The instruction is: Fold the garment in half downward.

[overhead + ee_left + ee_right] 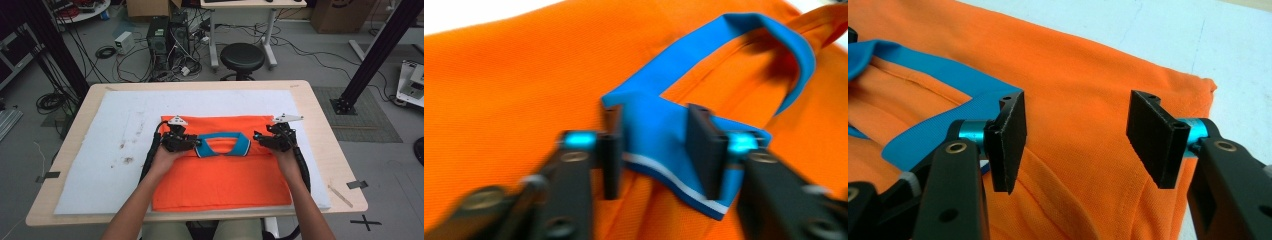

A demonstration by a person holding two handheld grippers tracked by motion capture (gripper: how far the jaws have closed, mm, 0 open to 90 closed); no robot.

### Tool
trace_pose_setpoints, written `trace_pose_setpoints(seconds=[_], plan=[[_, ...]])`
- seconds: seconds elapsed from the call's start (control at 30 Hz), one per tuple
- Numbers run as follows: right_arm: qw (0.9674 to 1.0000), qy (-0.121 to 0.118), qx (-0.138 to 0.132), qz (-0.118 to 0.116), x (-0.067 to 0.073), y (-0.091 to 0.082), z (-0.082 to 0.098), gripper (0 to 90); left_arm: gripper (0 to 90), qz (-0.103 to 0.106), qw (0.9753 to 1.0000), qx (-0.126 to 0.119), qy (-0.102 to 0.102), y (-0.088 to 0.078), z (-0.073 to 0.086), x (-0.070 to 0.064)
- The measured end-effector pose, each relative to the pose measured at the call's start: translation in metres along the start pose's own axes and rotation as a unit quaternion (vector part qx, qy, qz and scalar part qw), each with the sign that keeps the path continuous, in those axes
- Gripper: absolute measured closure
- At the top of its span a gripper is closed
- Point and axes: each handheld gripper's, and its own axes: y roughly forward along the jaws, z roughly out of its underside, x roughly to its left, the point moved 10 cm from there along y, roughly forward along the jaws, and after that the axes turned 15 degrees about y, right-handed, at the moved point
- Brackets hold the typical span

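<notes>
An orange polo shirt (pixel 220 180) lies folded and face up on the white mat, its blue collar (pixel 222 144) towards the middle. My left gripper (pixel 192 142) rests at the collar's left end. In the left gripper view its jaws (pixel 656 150) stand apart, and the collar tip (pixel 654 135) lies flat between the pads, not bunched. My right gripper (pixel 260 137) sits at the collar's right end, over the shoulder. In the right gripper view it (pixel 1078 135) is open above the orange cloth (pixel 1073 75), with the collar band (pixel 933 70) off to its left.
A white mat (pixel 120 145) covers most of the wooden table (pixel 325 150); it has dark stains at its left. Beyond the far edge stand a black stool (pixel 242 57) and computer towers (pixel 167 35) among floor cables. A black frame post (pixel 372 55) rises at the right.
</notes>
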Motion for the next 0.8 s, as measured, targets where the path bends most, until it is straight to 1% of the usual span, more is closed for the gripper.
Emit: trace_pose_setpoints(seconds=[0.03,0.1,0.13,0.17,0.27,0.4,0.47,0.57,0.7,0.77,0.8], plan=[[1.0000,-0.001,-0.001,-0.001,0.000,0.000,0.000,42.0,76.9,-0.002,1.0000,-0.006,0.000,-0.002,0.000,0.000],[1.0000,0.000,0.000,-0.004,0.003,-0.001,0.000,41.9,83.4,-0.004,0.9997,-0.022,0.002,-0.007,-0.002,-0.002],[1.0000,-0.001,0.001,-0.006,0.004,-0.001,0.001,41.9,85.0,-0.004,0.9996,-0.029,0.003,-0.010,-0.002,-0.003],[1.0000,-0.003,0.000,-0.008,0.006,-0.001,0.001,41.9,85.4,-0.001,0.9993,-0.038,0.005,-0.012,-0.003,-0.006],[0.9998,-0.007,0.000,-0.016,0.013,-0.001,0.001,42.0,86.0,0.002,0.9985,-0.052,0.016,-0.020,-0.004,-0.013],[0.9996,-0.012,0.008,-0.022,0.024,0.004,0.002,41.8,86.4,0.011,0.9979,-0.060,0.022,-0.025,-0.002,-0.021],[0.9994,-0.017,0.013,-0.026,0.030,0.008,0.003,41.6,86.5,0.020,0.9973,-0.067,0.022,-0.029,-0.002,-0.027],[0.9988,-0.025,0.023,-0.034,0.041,0.013,0.004,40.7,86.6,0.031,0.9964,-0.072,0.031,-0.035,0.000,-0.035],[0.9977,-0.028,0.046,-0.043,0.050,0.023,0.008,39.8,86.6,0.040,0.9958,-0.076,0.031,-0.041,0.005,-0.041],[0.9972,-0.023,0.056,-0.043,0.052,0.029,0.011,39.9,86.6,0.046,0.9956,-0.075,0.032,-0.042,0.008,-0.043],[0.9969,-0.017,0.061,-0.046,0.052,0.032,0.013,41.6,86.6,0.049,0.9955,-0.074,0.032,-0.042,0.009,-0.044]])
